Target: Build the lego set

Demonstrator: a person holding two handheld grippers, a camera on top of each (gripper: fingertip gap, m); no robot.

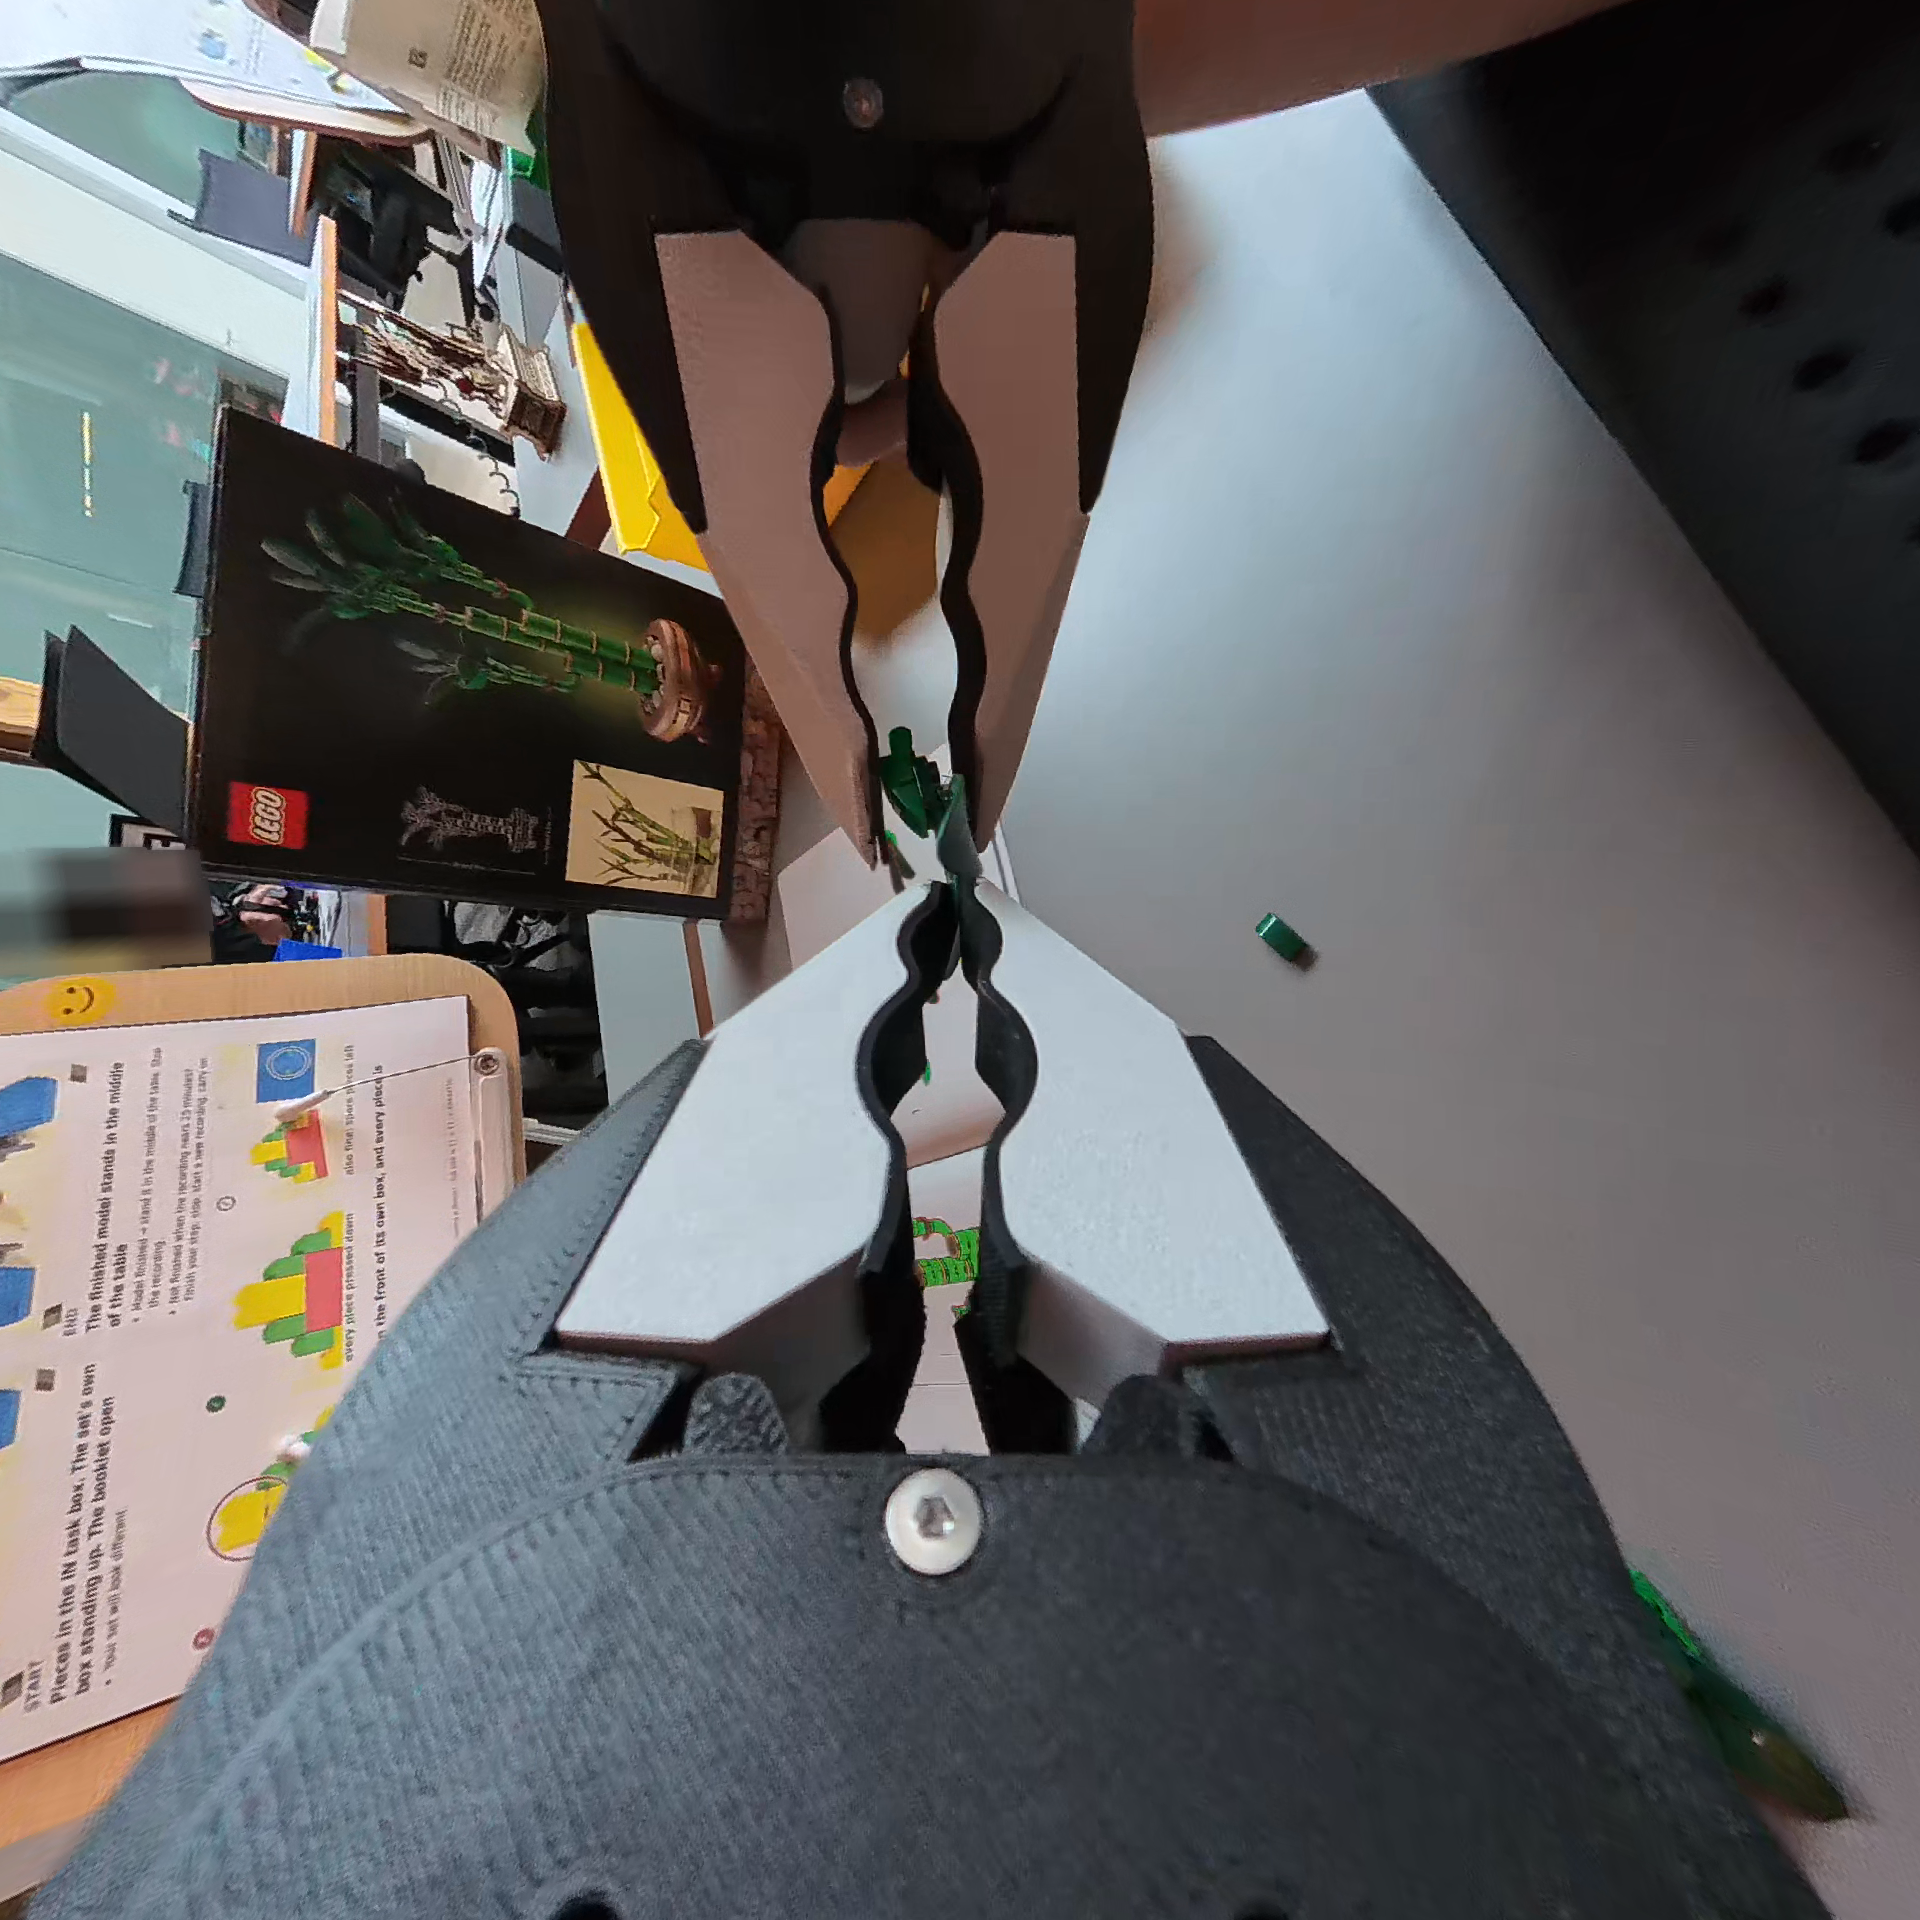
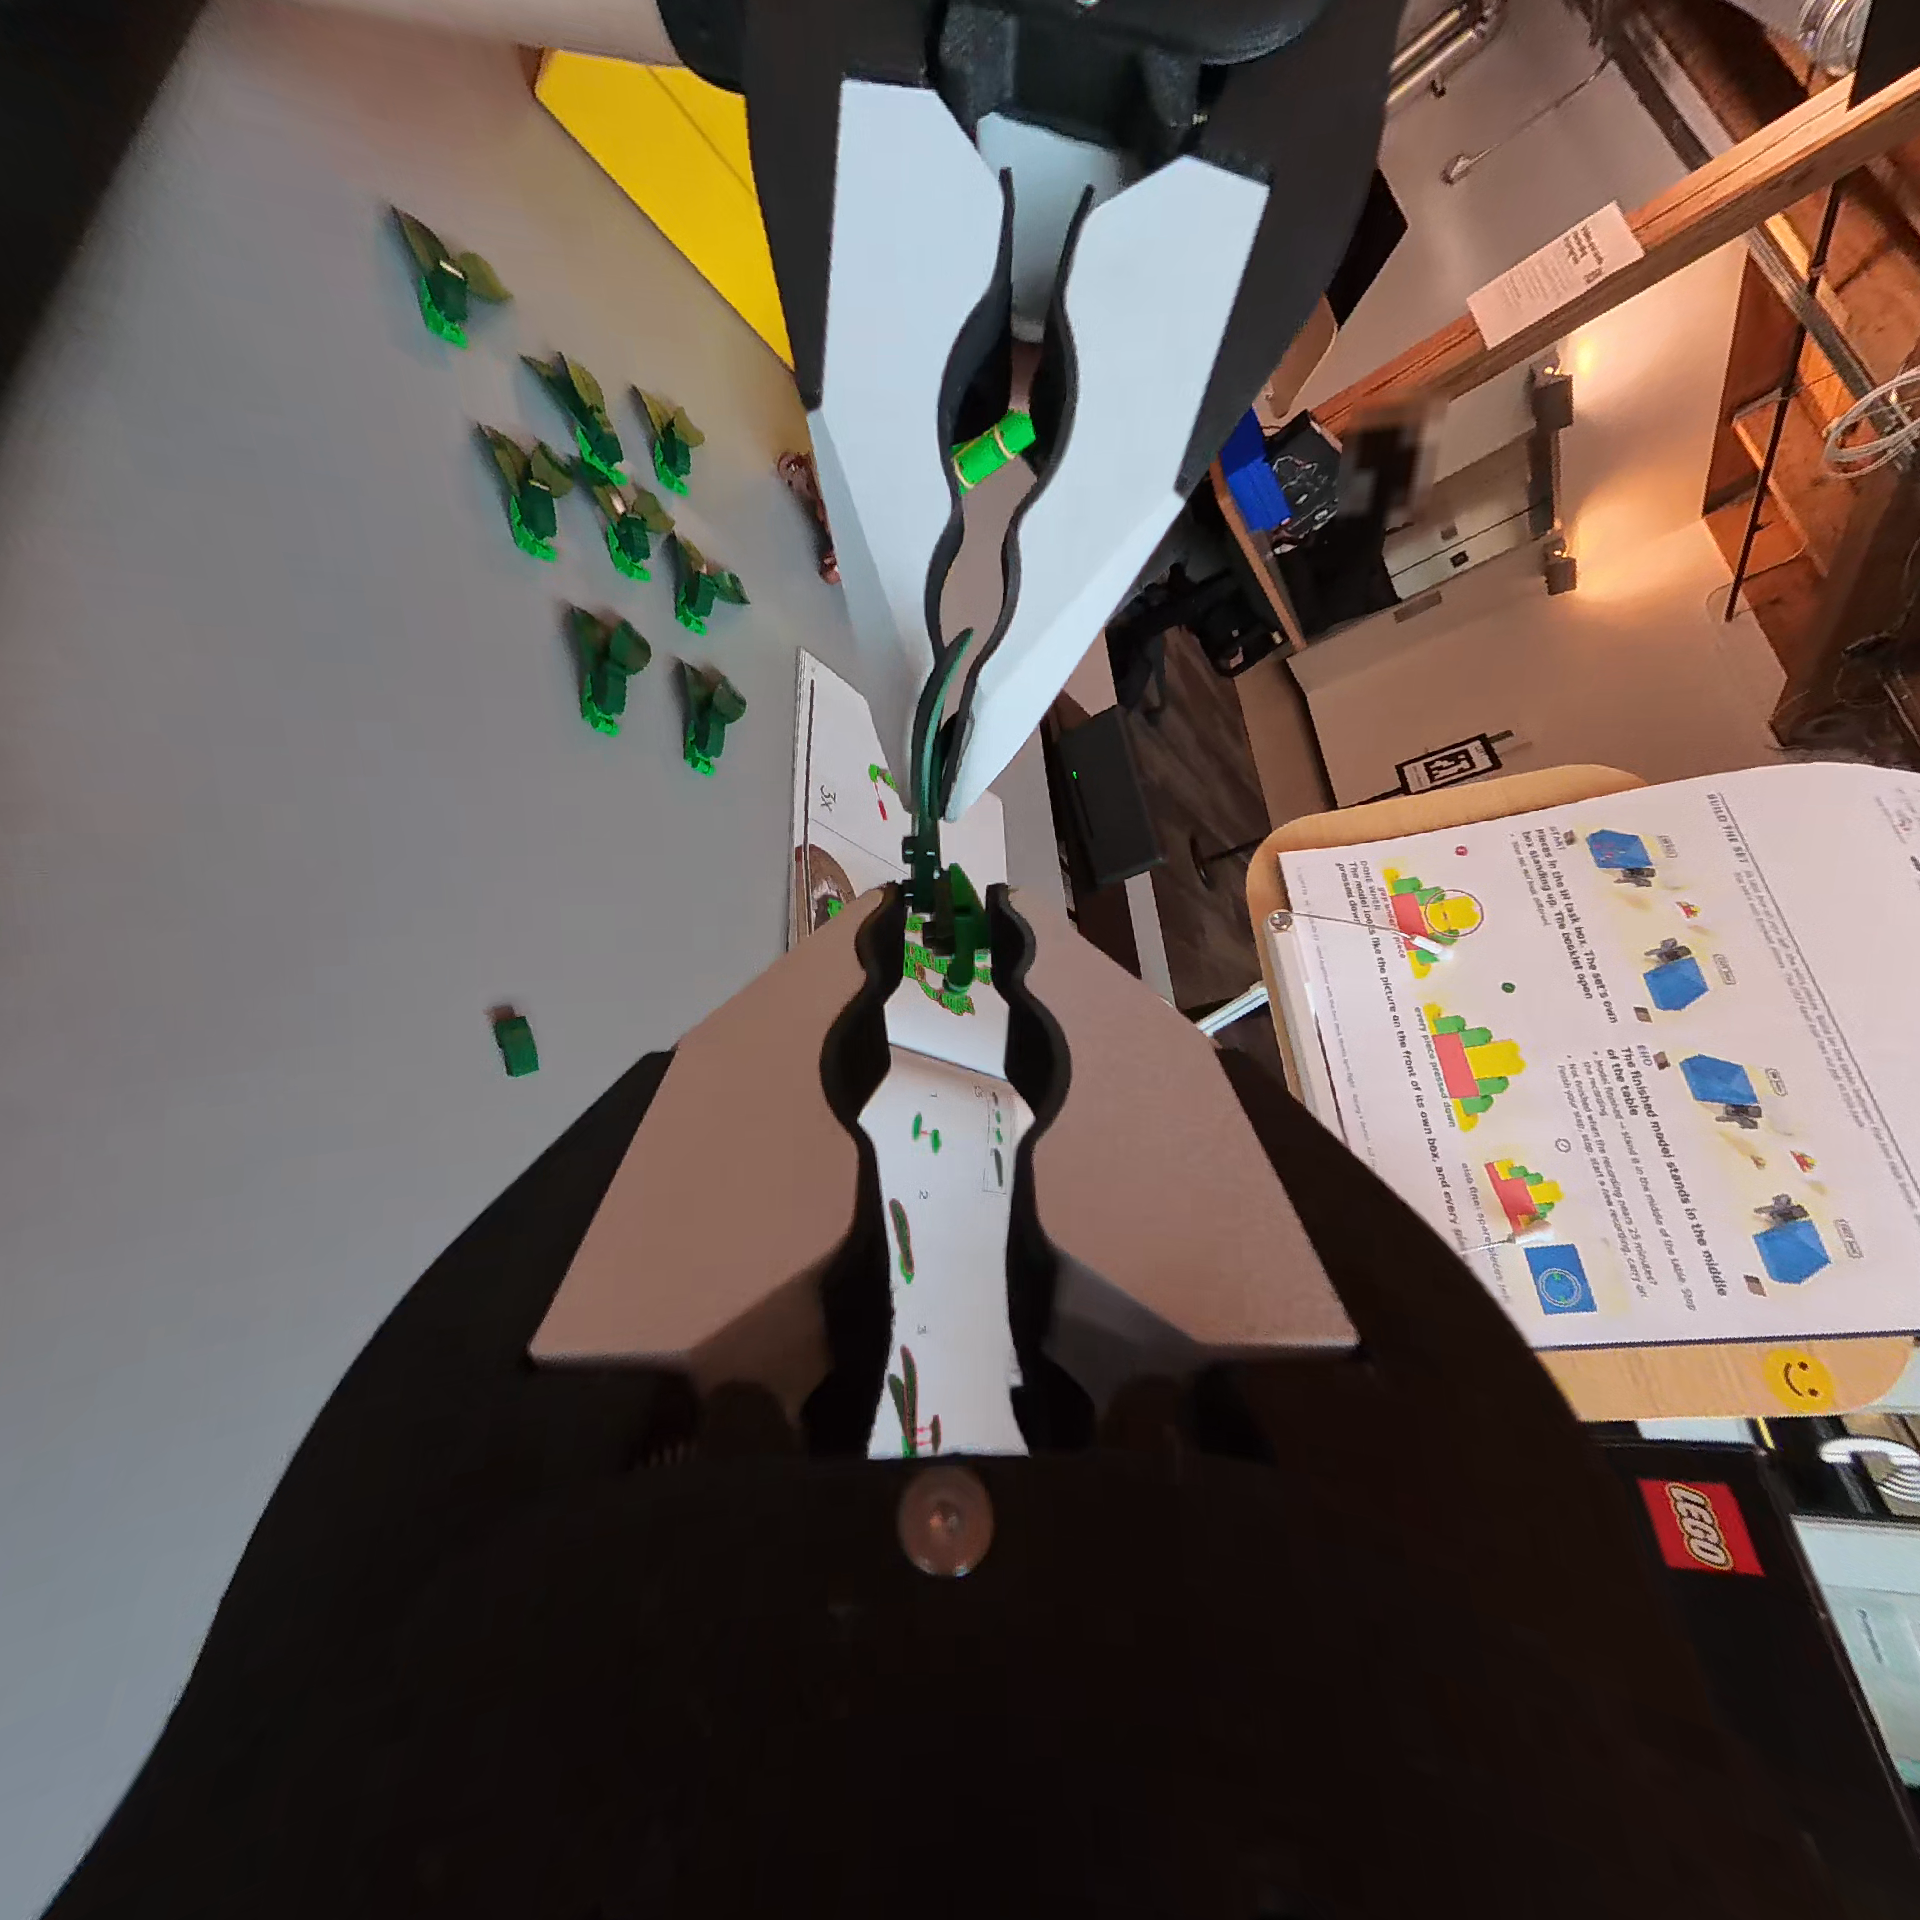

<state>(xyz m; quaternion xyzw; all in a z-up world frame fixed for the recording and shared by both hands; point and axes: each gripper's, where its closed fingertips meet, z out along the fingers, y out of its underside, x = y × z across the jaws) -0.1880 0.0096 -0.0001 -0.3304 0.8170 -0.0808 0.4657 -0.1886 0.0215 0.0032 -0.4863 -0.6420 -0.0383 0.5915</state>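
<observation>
**Both grippers tip to tip on green leaf parts, mid-frame**

Your left gripper (image 1: pixel 948 914) fills the bottom of the left wrist view, tips meeting at frame centre, jaws pinched on a thin dark green leaf piece (image 1: pixel 958 847) that sticks up past the tips. Your right gripper (image 1: pixel 925 821) comes down from the top of that view, tip to tip with it, with a small green leaf assembly (image 1: pixel 906 774) between its tips.

Right wrist view, same contact from the other side: right gripper (image 2: pixel 940 925) at bottom, jaws narrowed around the green leaf assembly (image 2: pixel 956 920); I cannot tell whether both pads actually touch it. Left gripper (image 2: pixel 940 748) hangs from the top, closed on the dark green leaf piece (image 2: pixel 935 717), which curves down to the assembly. Contact point is small and partly hidden, so I cannot tell whether the two parts are joined.

Around it:
- Open instruction booklet (image 2: pixel 940 1164) lies on the grey table (image 2: pixel 312 1039) directly behind the gap between your right fingers.
- Cluster of finished leaf sprigs (image 2: pixel 613 540) on the table, upper left of the right wrist view.
- Single loose green brick (image 2: pixel 515 1042) at mid-left, apart from the cluster; same brick (image 1: pixel 1283 935) shows right of centre in the left wrist view.
- Bright green cylinder segment (image 2: pixel 992 447) seen through the gap in the left gripper's fingers.
- Yellow tray (image 2: pixel 675 177) at top, behind the left gripper.
- Set box (image 1: pixel 457 665) stands upper left in the left wrist view; printed sheet on a wooden board (image 1: pixel 218 1299) at lower left.
</observation>
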